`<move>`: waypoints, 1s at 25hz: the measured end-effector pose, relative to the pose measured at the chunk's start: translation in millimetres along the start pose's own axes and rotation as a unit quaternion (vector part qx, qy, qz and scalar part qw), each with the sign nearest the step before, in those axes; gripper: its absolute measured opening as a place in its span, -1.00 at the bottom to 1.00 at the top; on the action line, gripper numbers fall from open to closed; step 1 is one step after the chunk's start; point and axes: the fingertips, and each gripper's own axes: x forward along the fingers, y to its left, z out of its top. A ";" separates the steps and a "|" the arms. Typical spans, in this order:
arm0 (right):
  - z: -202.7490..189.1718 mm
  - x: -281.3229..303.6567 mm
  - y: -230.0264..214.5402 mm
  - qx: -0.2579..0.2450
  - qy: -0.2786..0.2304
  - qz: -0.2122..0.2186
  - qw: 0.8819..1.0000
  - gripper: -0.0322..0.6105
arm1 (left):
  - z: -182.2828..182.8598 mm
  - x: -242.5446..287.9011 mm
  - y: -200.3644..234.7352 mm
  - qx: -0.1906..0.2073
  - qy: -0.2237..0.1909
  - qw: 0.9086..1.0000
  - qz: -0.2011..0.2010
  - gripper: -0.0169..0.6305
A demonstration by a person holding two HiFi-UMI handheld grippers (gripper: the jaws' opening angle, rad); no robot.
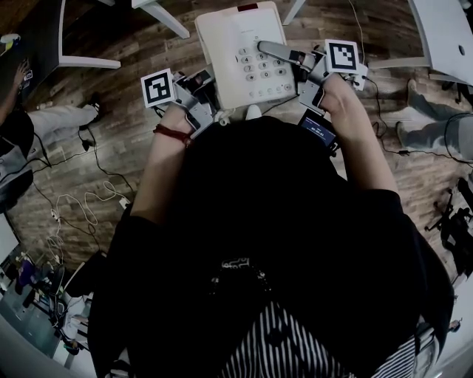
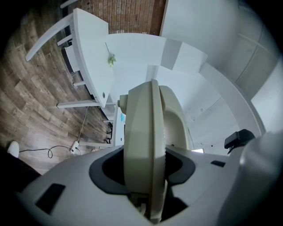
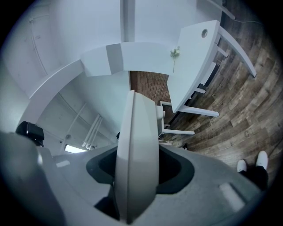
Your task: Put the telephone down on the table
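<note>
The left gripper [image 1: 205,102] is clamped on the near left corner of the telephone [image 1: 235,52]. The right gripper [image 1: 298,71] is clamped on its right side, with one finger lying over the number keys. Each gripper's own camera shows the cream edge of the phone squeezed between its jaws, so both are holding it tight. The phone is up in the air in front of the person, over the wooden floor [image 1: 118,155], with its keys facing up. Its long side points away from the person, and the two grippers sit across from each other on its two sides. The right one reaches further along it, and the left one stays at the near end. The white table [image 2: 90,53] lies ahead, past the far end of the phone, so I think the phone has to go forward before it goes down. From above, only white legs [image 1: 164,16] show at the top edge, and the tabletop is cut off. The person's dark top hides the floor close in. I cannot tell if a handset rests on the phone's plain left half.
</note>
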 end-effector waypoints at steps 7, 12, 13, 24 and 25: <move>-0.8 0.5 -2.6 0.010 0.004 0.008 1.000 -0.26 | -0.7 -0.9 3.0 -0.002 -0.005 1.000 0.007 -0.35; -0.3 1.2 -6.9 0.019 0.008 0.005 1.000 -0.26 | -0.7 -1.1 4.7 -0.012 -0.013 1.000 0.011 -0.35; -0.7 0.8 -6.8 0.020 0.007 0.003 1.000 -0.26 | -1.1 -1.2 4.7 -0.013 -0.012 1.000 0.011 -0.35; 39.4 17.1 -10.4 0.015 -0.037 -0.019 0.999 -0.26 | 45.8 9.9 6.6 -0.016 0.030 0.999 -0.008 -0.35; 46.7 19.3 -12.5 0.016 -0.042 -0.021 0.999 -0.26 | 53.6 12.6 8.1 -0.018 0.034 0.999 -0.008 -0.35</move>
